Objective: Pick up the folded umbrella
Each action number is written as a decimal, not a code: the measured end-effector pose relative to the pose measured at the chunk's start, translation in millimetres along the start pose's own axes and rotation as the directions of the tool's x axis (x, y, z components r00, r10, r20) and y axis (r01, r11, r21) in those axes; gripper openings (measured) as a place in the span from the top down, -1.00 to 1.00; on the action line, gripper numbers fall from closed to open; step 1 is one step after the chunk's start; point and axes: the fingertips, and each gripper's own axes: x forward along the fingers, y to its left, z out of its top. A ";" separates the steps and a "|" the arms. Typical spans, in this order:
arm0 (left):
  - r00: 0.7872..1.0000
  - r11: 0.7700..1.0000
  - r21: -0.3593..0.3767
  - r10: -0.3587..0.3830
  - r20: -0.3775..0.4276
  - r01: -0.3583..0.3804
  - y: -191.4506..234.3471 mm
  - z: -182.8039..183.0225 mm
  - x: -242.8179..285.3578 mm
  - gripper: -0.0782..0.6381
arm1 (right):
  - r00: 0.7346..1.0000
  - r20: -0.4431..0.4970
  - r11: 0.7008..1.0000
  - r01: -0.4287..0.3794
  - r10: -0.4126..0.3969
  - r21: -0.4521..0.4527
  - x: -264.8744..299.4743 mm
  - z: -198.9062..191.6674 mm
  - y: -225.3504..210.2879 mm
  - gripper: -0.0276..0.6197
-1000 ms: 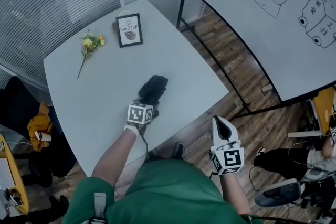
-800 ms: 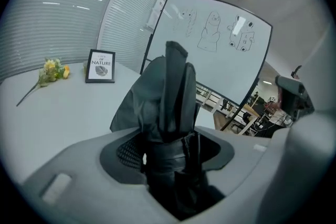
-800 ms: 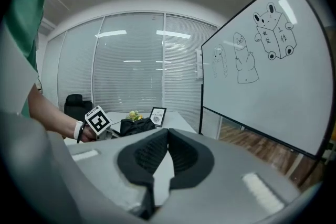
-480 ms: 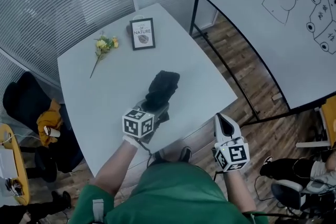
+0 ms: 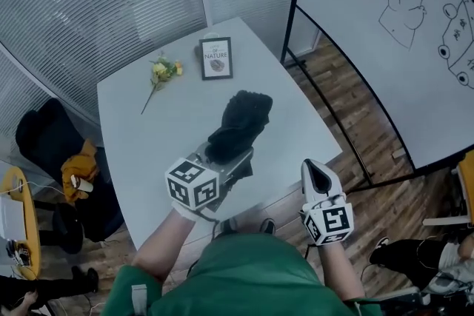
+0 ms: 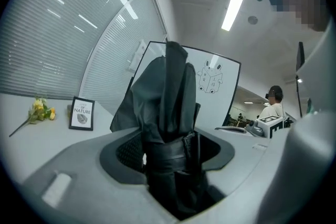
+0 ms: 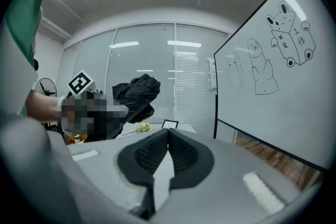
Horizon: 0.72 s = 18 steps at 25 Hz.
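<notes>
Above matte table (image 5: 141, 137), gripper (image 5: 226, 159) clamps crumpled black umbrella (image 5: 241, 126).

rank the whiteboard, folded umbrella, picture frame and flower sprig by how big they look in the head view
1. whiteboard
2. folded umbrella, held up nearer the camera
3. picture frame and flower sprig, about alike: sprig longer, frame wider
</notes>
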 end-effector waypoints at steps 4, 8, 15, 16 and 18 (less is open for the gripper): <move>0.998 0.999 0.040 -0.012 0.065 0.010 -18.6 32.1 -11.9 0.04 | 0.997 0.065 0.999 -0.033 0.034 -0.014 0.2 24.3 5.5 0.91; 0.991 0.997 0.080 -0.034 0.132 0.023 -35.0 62.6 -25.5 0.04 | 0.992 0.118 0.998 -0.044 0.048 -0.034 -2.8 48.3 6.2 0.91; 0.961 0.993 0.101 -0.080 0.263 0.055 -52.9 121.0 -52.1 0.04 | 0.979 0.199 0.997 -0.038 0.051 -0.065 -8.6 88.9 0.1 0.91; 0.955 0.994 0.089 -0.089 0.284 0.067 -55.0 129.0 -55.9 0.04 | 0.976 0.212 0.997 -0.038 0.052 -0.066 -9.7 95.8 -0.5 0.91; 0.940 0.994 0.058 -0.106 0.324 0.092 -59.1 141.6 -63.3 0.04 | 0.969 0.239 0.997 -0.042 0.058 -0.069 -12.1 108.2 0.2 0.91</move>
